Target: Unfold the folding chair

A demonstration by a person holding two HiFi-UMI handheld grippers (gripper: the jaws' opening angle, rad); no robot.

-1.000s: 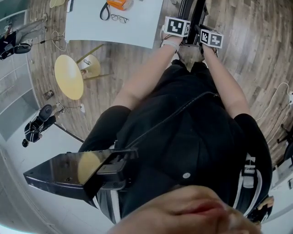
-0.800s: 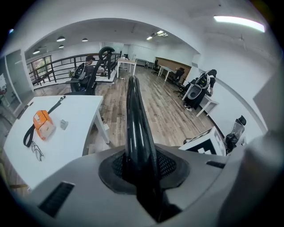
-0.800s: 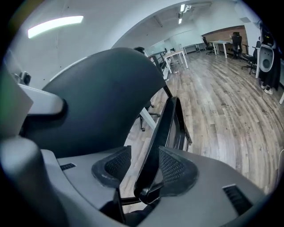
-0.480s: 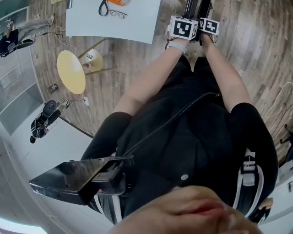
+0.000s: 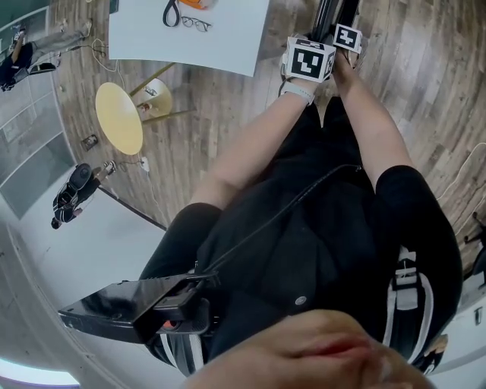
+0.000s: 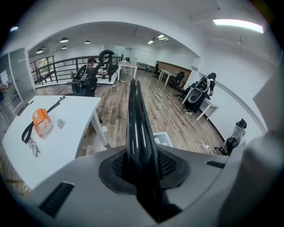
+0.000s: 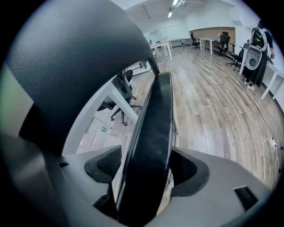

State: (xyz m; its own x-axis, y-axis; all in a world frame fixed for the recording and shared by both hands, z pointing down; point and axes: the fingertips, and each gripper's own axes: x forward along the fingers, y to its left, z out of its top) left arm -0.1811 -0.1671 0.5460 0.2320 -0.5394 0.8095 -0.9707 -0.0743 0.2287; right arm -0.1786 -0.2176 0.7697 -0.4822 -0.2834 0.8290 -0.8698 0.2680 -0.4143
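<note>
Setting: wooden floor [image 5: 197, 129], folding chair [image 5: 325, 12] at one o'clock.
Left gripper [image 6: 141, 166]: clamped on glossy tube [image 6: 135, 111].
Right gripper [image 7: 146, 175]: jaws just spread around flat bar [image 7: 156, 119]; regrip expected.

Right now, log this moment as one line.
left gripper: shut on glossy black chair tube | right gripper: jaws just opening around flat black chair bar, no grip

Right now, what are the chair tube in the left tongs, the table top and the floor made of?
Chair tube: likely painted or powder-coated metal, gloss black; sharp light streaks run along it.
Table top: smooth matte white, probably laminate board; the core is unseen.
Floor: wood or wood-look laminate; plank seams and grain show.
</note>
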